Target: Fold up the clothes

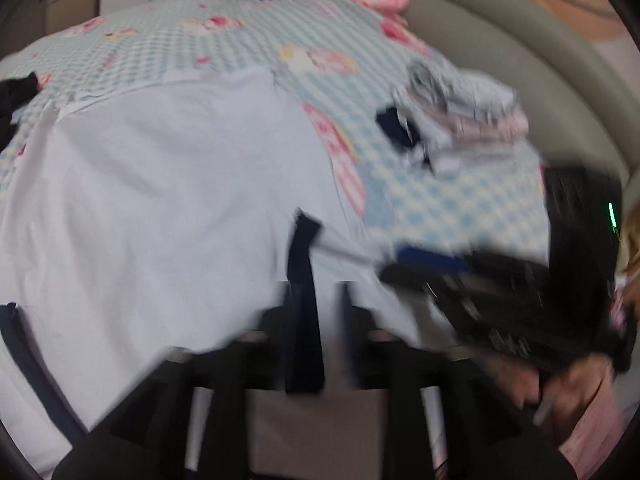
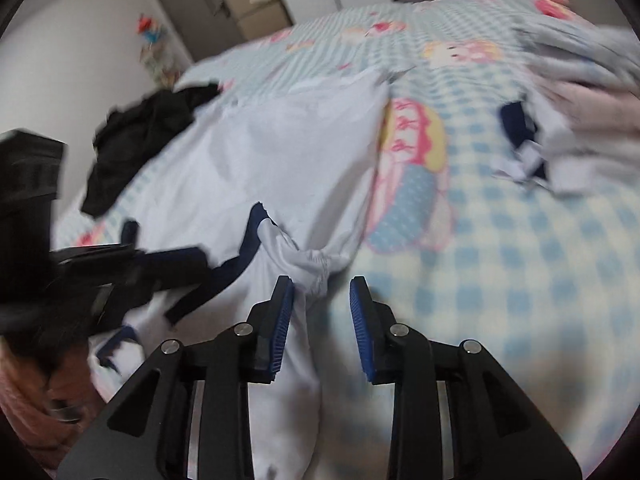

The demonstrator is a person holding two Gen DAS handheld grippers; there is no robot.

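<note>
A white garment with navy trim (image 1: 168, 184) lies spread on the checked bedsheet (image 1: 248, 40); it also shows in the right wrist view (image 2: 280, 152). My left gripper (image 1: 316, 300) sits at the garment's near edge, with a navy strip (image 1: 304, 304) and white cloth lying between its fingers; blur hides how it stands. My right gripper (image 2: 322, 292) is open over the bunched white cuff (image 2: 316, 264), which lies between the blue pads (image 2: 285, 312) without being pinched. The right gripper also appears at the right of the left wrist view (image 1: 420, 264).
A pile of folded clothes (image 1: 460, 116) sits at the right of the bed, also in the right wrist view (image 2: 580, 112). A black garment (image 2: 140, 132) lies at the left. A grey headboard (image 1: 520, 60) curves behind. A door and shelves (image 2: 248, 4) stand beyond.
</note>
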